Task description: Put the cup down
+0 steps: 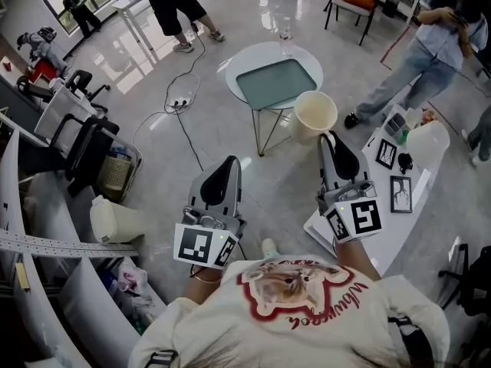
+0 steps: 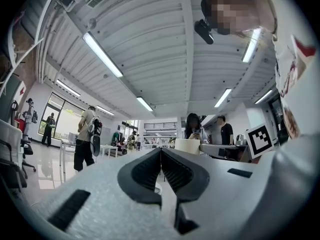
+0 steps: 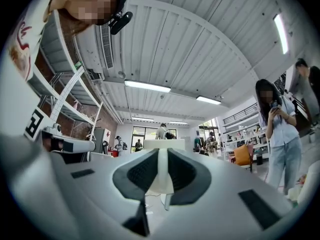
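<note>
Right gripper (image 1: 329,138) clamping cup (image 1: 315,113) wall, holding it aloft; left gripper (image 1: 230,162) jaws together, empty. Next: probably lowering cup upright onto table (image 1: 239,62), unclamping.

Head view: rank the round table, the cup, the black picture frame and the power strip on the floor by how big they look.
1. round table
2. cup, though the right gripper holds it up nearer the camera, which flatters it
3. picture frame
4. power strip, clearly smallest
</note>
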The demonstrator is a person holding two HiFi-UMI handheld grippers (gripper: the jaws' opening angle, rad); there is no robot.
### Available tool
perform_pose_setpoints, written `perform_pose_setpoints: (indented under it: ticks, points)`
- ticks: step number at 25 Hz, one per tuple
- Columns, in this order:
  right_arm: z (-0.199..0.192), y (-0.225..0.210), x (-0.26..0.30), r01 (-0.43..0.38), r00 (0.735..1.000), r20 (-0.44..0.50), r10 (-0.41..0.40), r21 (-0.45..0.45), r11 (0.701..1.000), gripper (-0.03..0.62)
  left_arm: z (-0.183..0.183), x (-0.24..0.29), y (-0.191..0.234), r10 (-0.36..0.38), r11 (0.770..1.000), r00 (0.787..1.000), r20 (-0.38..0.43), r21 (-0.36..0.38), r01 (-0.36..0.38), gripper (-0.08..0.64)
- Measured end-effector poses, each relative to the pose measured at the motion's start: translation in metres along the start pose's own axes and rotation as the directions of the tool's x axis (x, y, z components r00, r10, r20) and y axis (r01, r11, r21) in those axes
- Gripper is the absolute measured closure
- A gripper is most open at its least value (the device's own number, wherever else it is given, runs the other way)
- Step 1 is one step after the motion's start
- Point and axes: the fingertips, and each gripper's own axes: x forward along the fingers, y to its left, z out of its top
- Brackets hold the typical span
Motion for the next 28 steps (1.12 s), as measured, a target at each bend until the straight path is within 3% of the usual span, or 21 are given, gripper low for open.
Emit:
perform_pose_setpoints:
  ticks: [16,28]
  points:
    - [-0.014,-0.001,0.035,0.026,0.999,-0.019,-0.026,-0.004,1.000,0.529,-0.010,0.033,0.021,-0.068,0.997,0.998,0.011,-0.021,0.068,0.545]
    - [-0.027,-0.031,0.120,0.003,1.000,0.007,-0.003,-0.016,1.000,0.529,-0.017,0.106,0.068,-0.074,0.997,0.997,0.013,-0.011,0.074,0.545]
